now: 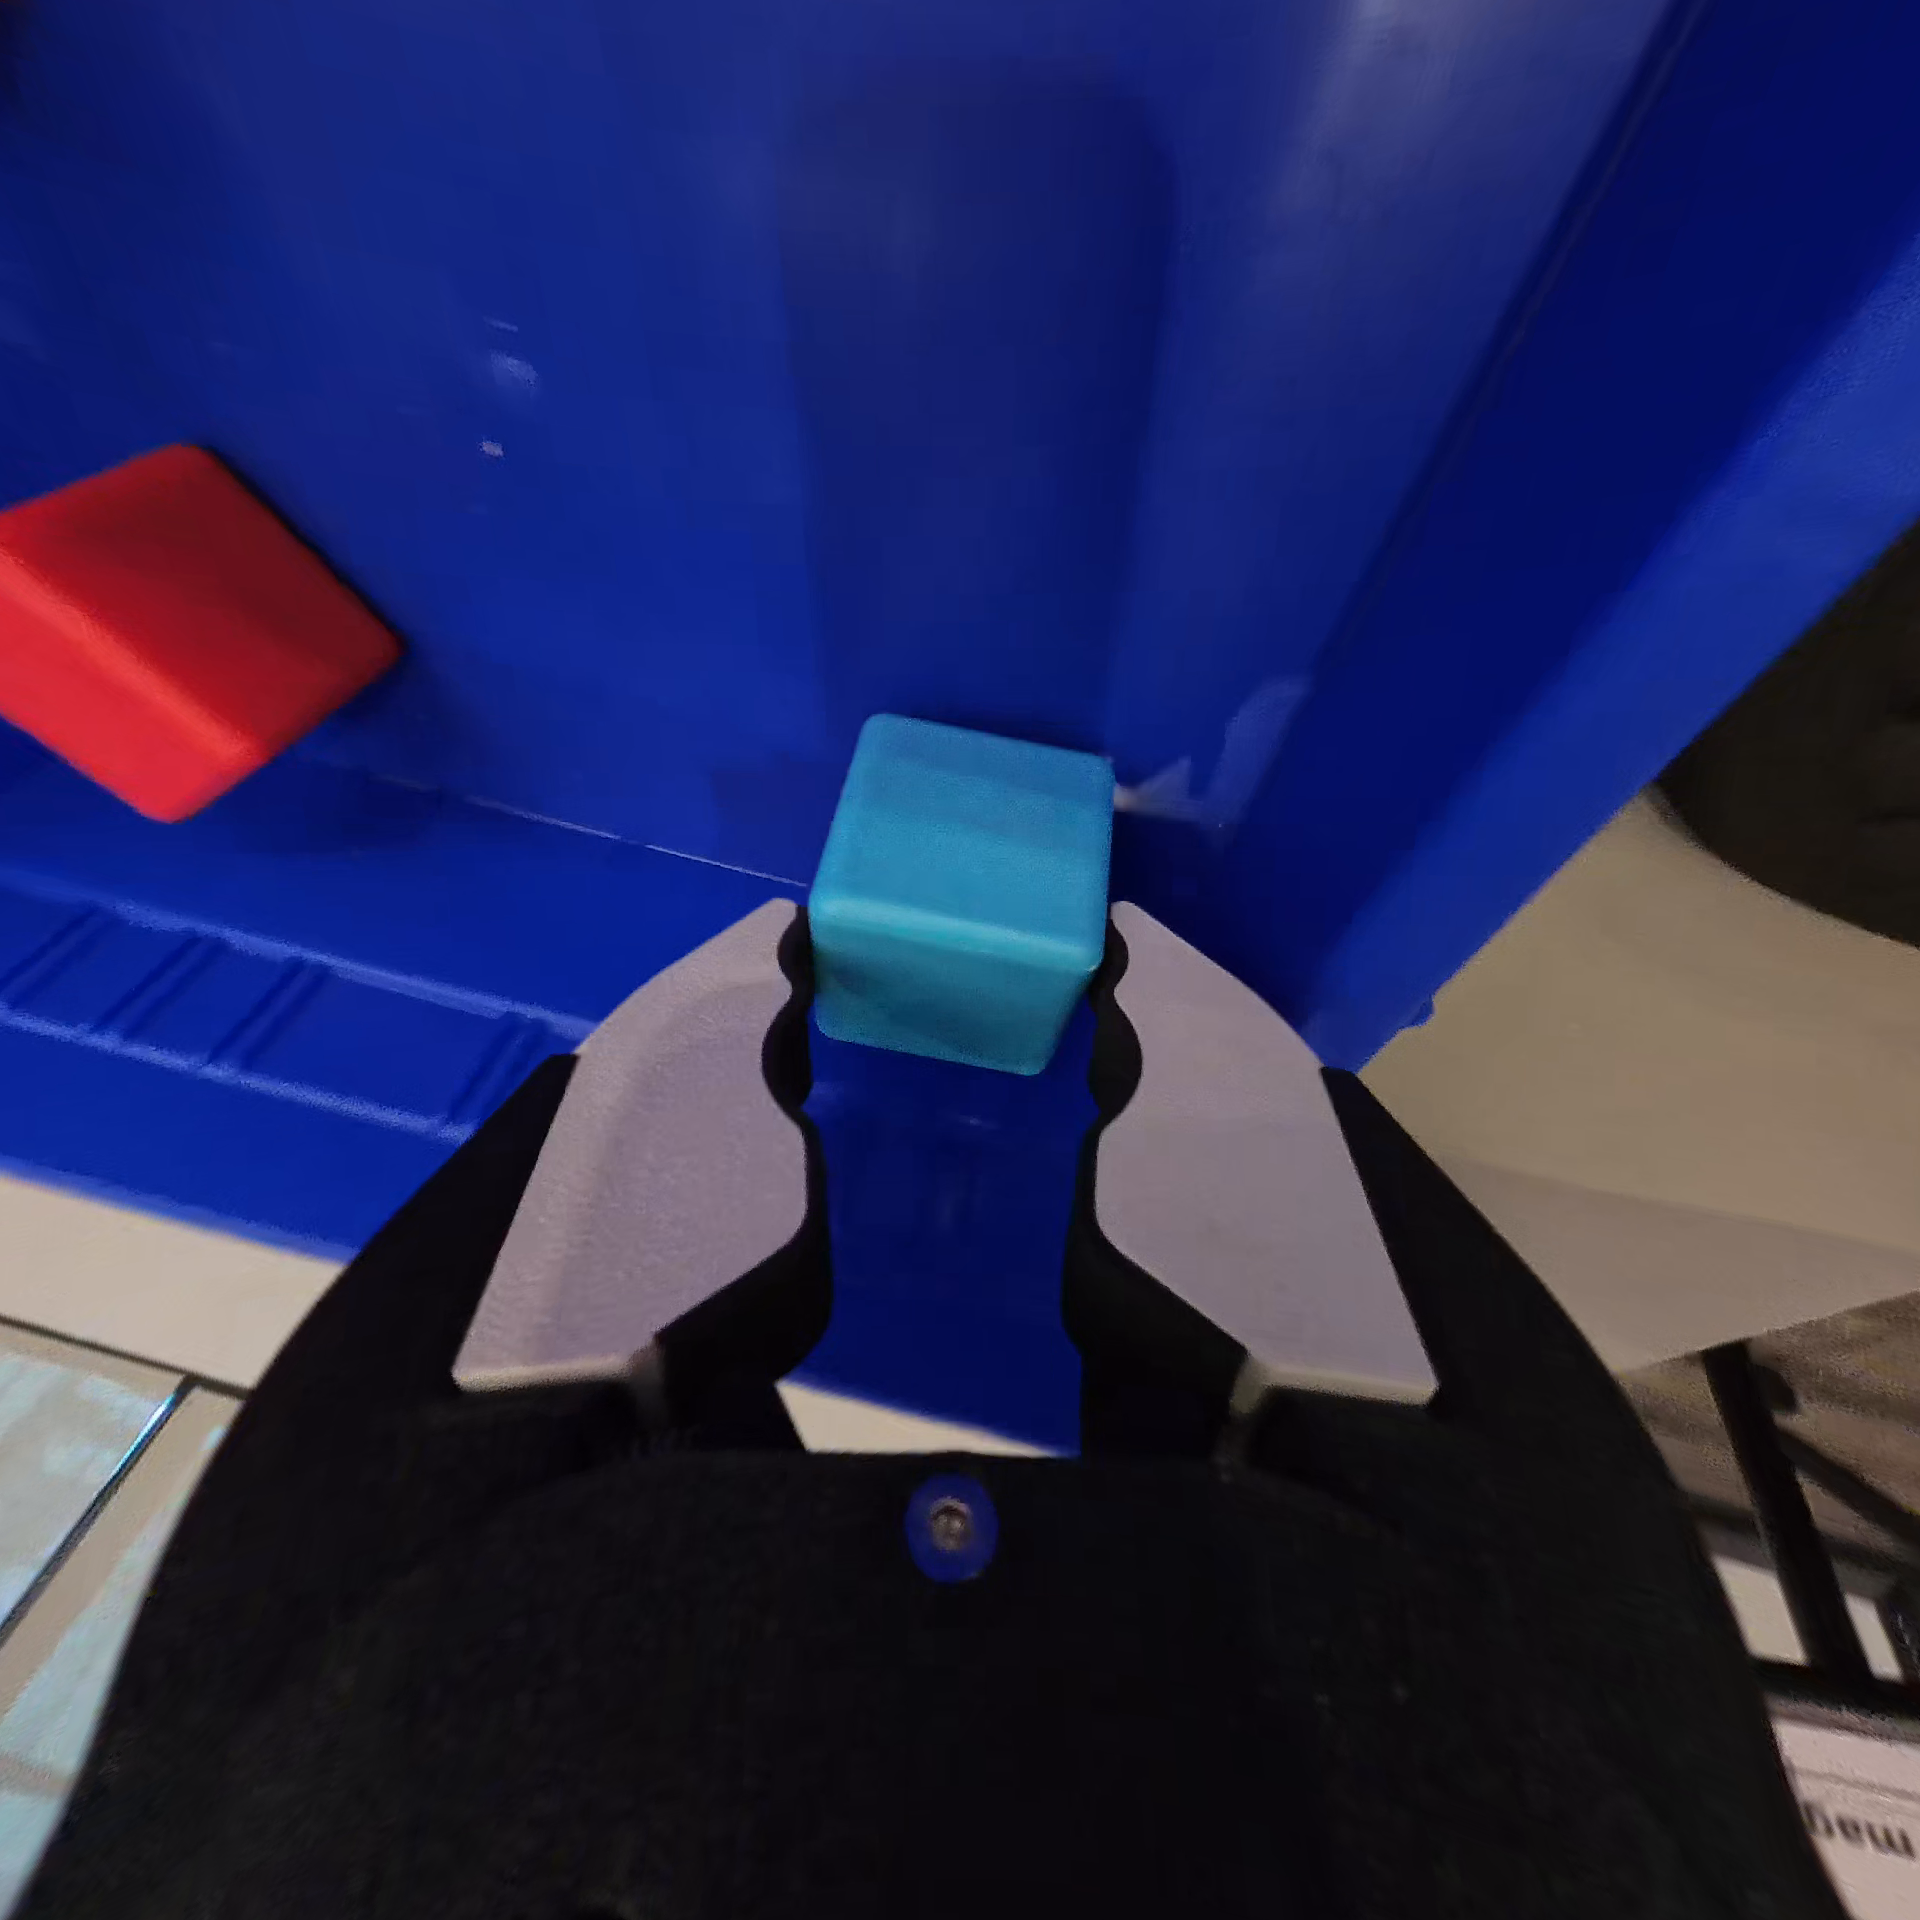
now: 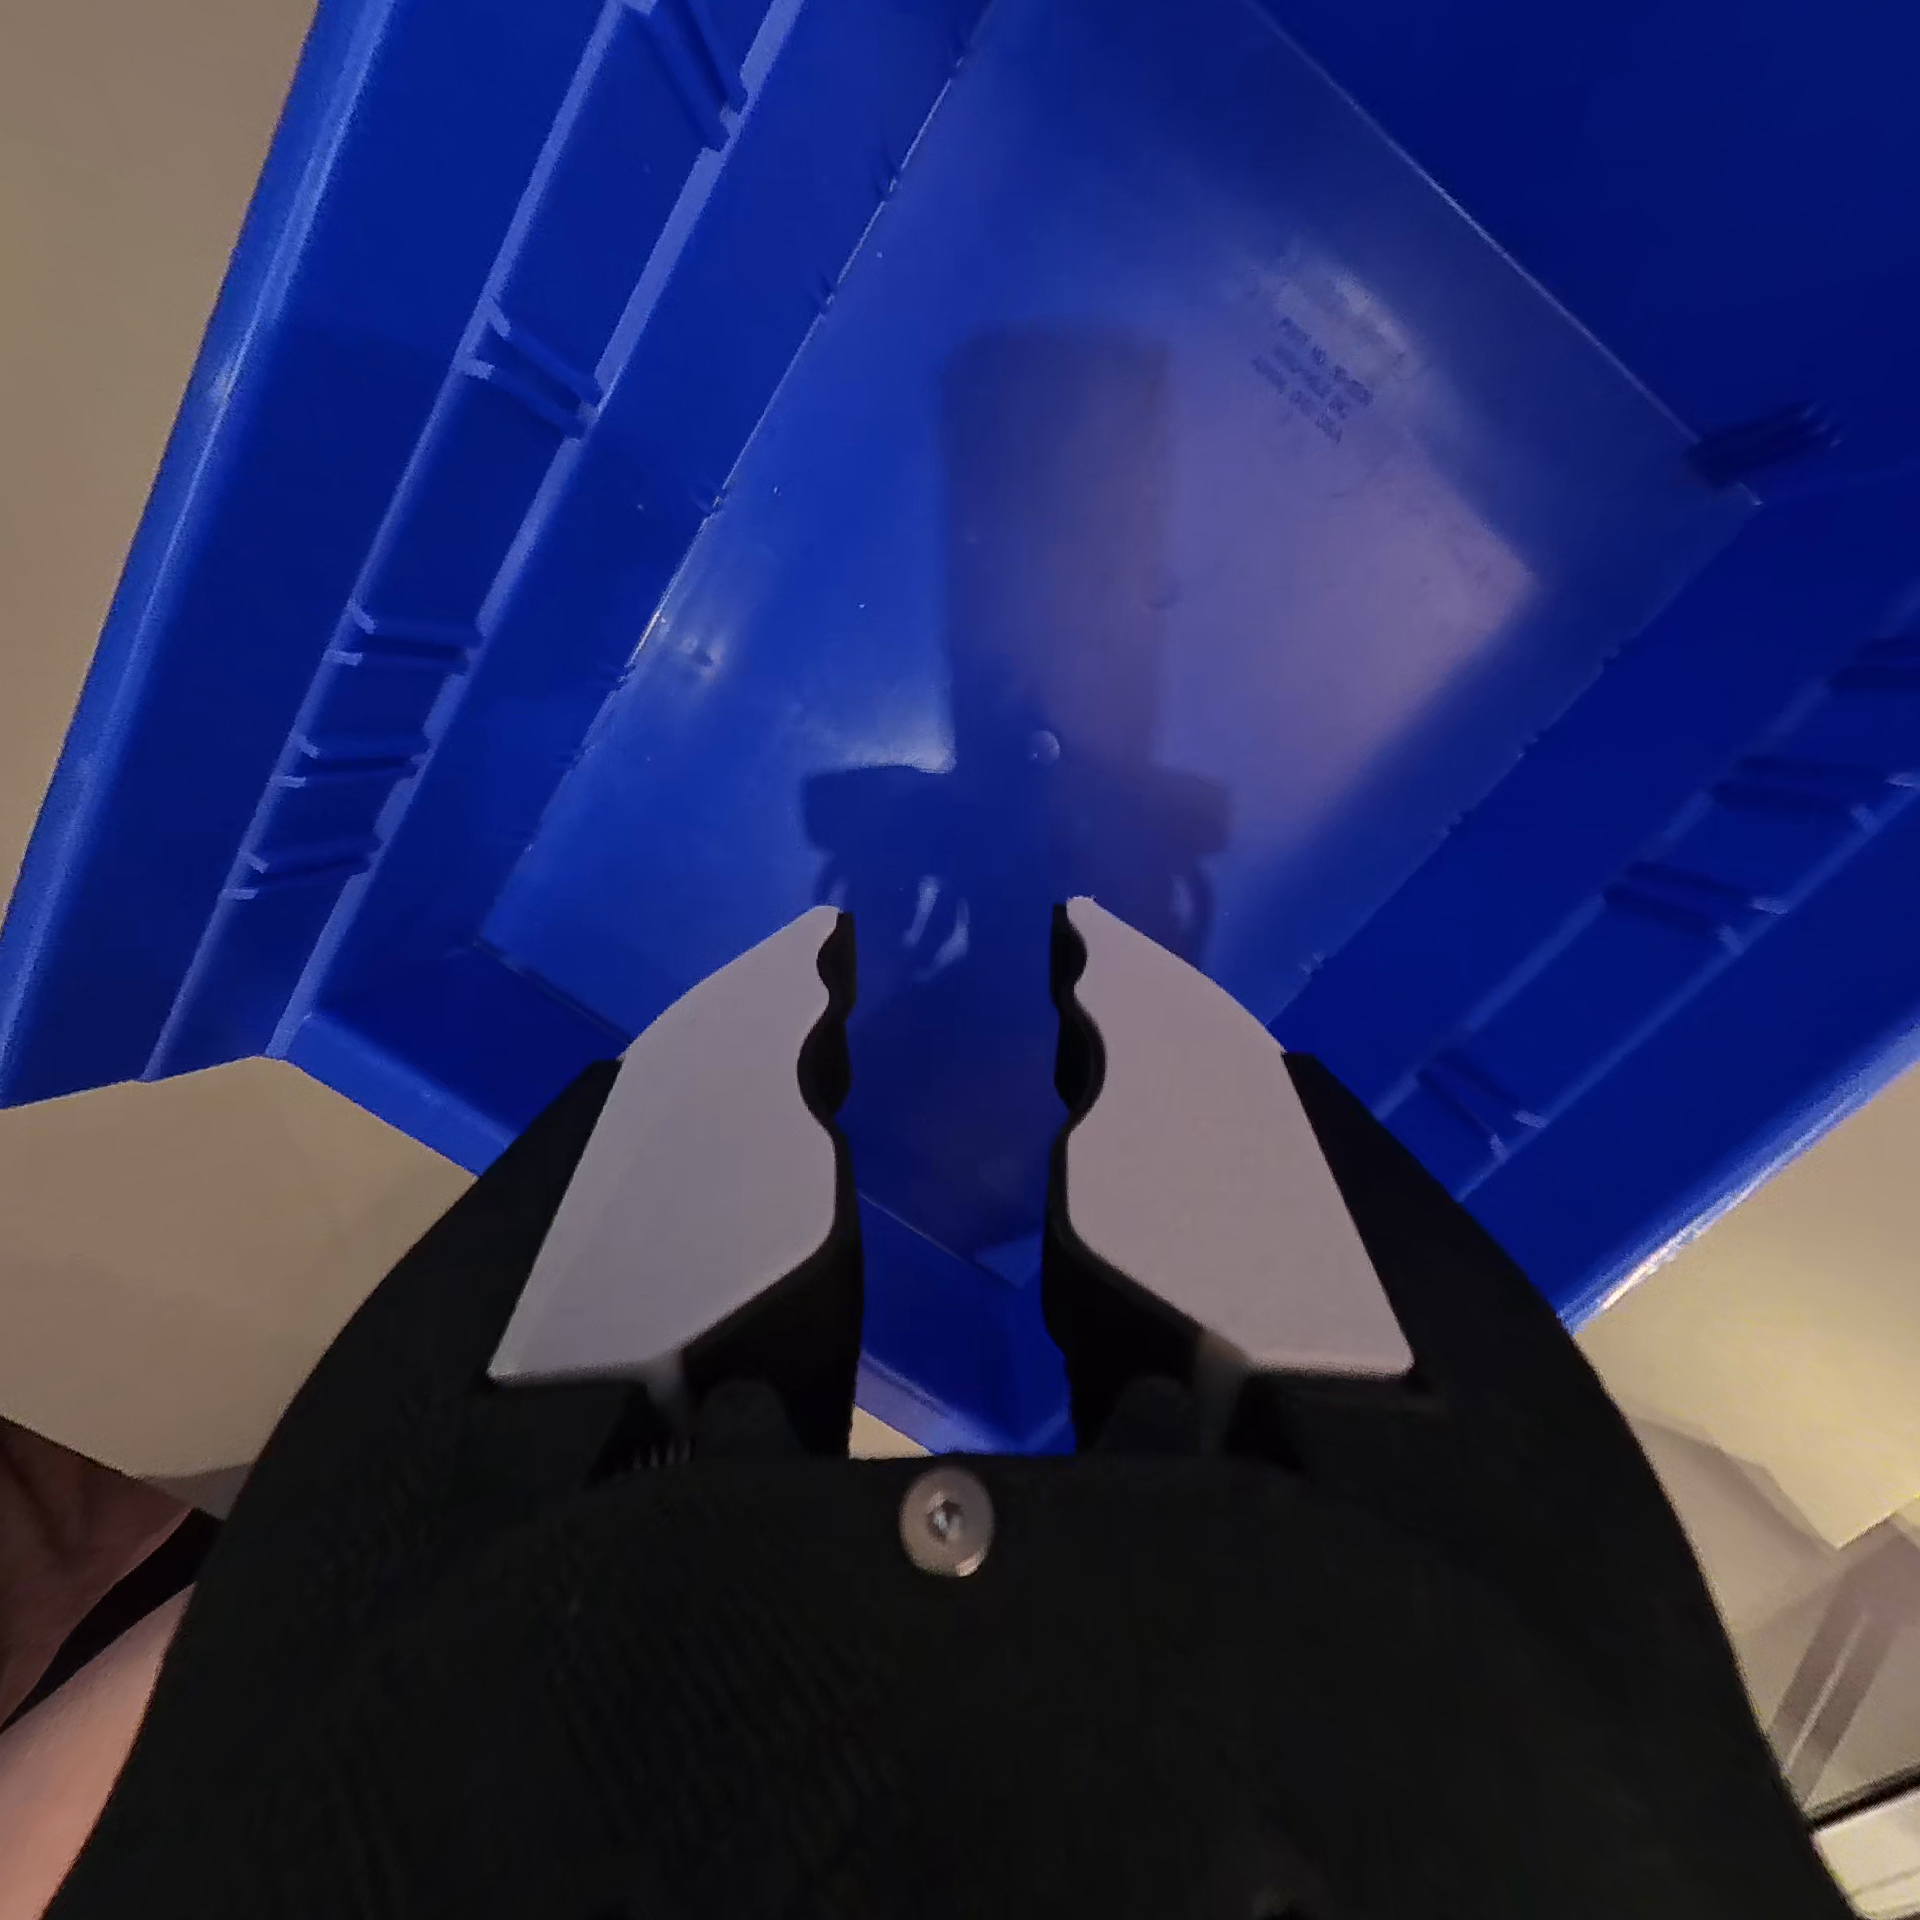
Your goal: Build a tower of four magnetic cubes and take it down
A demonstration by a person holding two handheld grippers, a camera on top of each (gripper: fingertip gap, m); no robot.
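left tongs clamp one teal cube – one red cube apart; right tongs parted, empty.

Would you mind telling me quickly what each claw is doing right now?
Left claw: shut on the teal cube, over the blue bin.
Right claw: open, holding nothing, above the bin's floor.

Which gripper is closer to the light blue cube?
The left one. The left gripper has the light blue cube right between its fingertips, inside the blue bin. The right gripper is open over a bare part of the bin floor, with no cube in its view.
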